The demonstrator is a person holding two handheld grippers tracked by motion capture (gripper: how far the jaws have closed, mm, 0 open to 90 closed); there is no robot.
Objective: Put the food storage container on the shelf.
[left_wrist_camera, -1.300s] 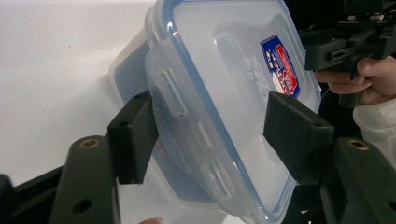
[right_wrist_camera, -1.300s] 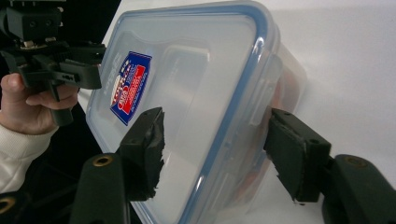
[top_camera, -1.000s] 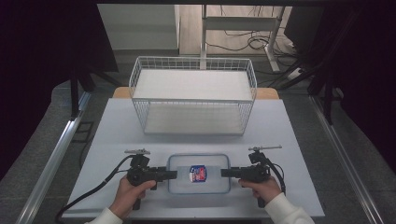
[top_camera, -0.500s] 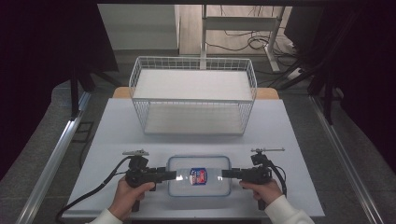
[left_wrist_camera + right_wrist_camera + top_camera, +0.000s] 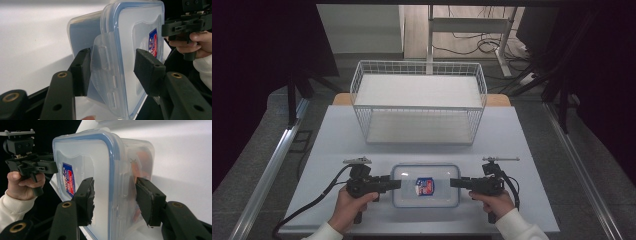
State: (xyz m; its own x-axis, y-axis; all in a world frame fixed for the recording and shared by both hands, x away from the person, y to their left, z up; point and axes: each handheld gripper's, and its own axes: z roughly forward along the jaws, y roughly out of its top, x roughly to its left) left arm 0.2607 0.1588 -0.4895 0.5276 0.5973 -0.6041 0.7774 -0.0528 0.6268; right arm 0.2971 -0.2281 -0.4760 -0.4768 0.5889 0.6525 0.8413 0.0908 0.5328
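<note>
Container (image 5: pixel 426 185) work is at the gripping stage, judged from the high view: a clear plastic box with a blue-edged lid and a small red-and-blue label lies flat on the white worktop (image 5: pixel 522 150), near its front edge, well short of the wire basket (image 5: pixel 418 102) that stands farther back. The left tool (image 5: pixel 393 184) comes in at the box's left short end and the right tool (image 5: pixel 456 183) at its right short end, each held in a hand (image 5: pixel 351 206), with cables trailing off to the sides. Both tips meet the box ends, but from this height I cannot tell how far the jaws are parted.

Looking along the left tool (image 5: pixel 112 70), its jaws stand open and straddle the box's end: one pad lies close against the latch flap (image 5: pixel 103 72), the other stands off the lid face with a visible gap. Nothing is clamped. The other hand and its tool show beyond the far end.

Looking along the right tool (image 5: pixel 113 198), the picture is much the same: open jaws bracket the lid rim and the latch on this end, one pad near the lid top, the other just beside the side wall, neither pressing.

My reading is that both tools are placed around the end latches and not yet closed. The next move calls for closing both evenly on the latch flaps or rim, keeping the box level, since a one-sided squeeze could skid it across the smooth worktop.
</note>
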